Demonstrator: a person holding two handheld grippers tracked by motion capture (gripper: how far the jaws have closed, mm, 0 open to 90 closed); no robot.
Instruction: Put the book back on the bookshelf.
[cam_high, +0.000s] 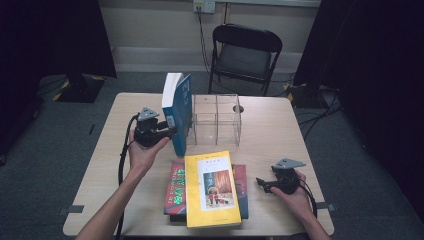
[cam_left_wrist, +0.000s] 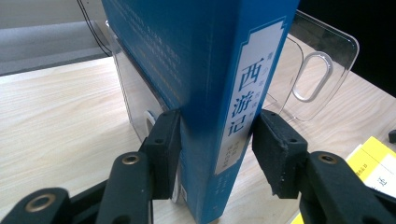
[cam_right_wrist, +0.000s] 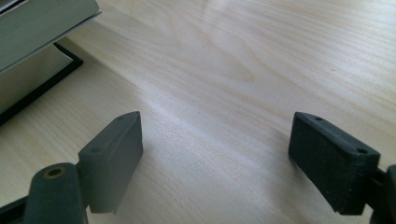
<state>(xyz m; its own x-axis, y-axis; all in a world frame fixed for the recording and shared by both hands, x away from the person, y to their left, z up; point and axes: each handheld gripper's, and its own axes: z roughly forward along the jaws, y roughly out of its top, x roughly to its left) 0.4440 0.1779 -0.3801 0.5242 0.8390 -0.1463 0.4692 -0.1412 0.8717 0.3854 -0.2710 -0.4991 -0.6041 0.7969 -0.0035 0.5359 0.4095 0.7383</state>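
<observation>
A thick blue book (cam_high: 180, 112) stands upright on the wooden table (cam_high: 270, 135), just left of a clear plastic organizer (cam_high: 217, 120). My left gripper (cam_high: 172, 127) comes at it from the left and is shut on the blue book (cam_left_wrist: 210, 93) low down, one pad on the cover and the other pad (cam_left_wrist: 275, 149) at the far edge of the spine. My right gripper (cam_high: 261, 184) rests low at the front right of the table, jaws wide open with bare wood between them (cam_right_wrist: 215, 154).
A yellow book (cam_high: 212, 190) lies on top of a red book (cam_high: 175, 187) in a stack at the table's front middle; the stack's edge (cam_right_wrist: 37, 37) is close to my right gripper. A black folding chair (cam_high: 245, 50) stands beyond the table.
</observation>
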